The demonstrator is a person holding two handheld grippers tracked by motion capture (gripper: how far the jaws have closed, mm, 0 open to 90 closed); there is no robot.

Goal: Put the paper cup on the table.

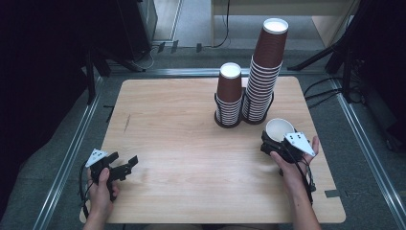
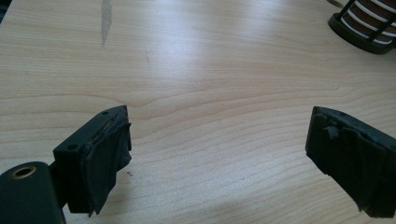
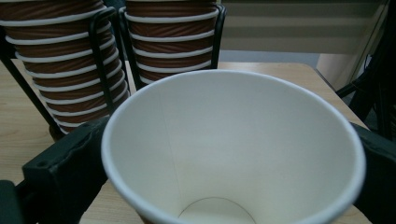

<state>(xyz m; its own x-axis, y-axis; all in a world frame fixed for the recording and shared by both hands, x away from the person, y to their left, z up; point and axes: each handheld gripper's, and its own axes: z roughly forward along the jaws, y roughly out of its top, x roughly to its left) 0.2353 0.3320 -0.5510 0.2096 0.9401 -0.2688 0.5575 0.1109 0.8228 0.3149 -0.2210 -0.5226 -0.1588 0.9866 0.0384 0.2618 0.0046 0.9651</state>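
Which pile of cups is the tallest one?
The right stack of brown paper cups is tallest. It rises well above the shorter stack beside it on its left; both stand in black wire holders at the table's far side.

A single paper cup (image 1: 279,129) sits mouth-up between the jaws of the right gripper (image 1: 276,142), near the desk's right edge and just in front of the two cup stacks. Its inside is plain white and empty, with a faint seam down the wall and a round flat bottom, as the right gripper view shows (image 3: 233,149). A thin rolled rim runs round the mouth. The cup tilts slightly toward the camera.
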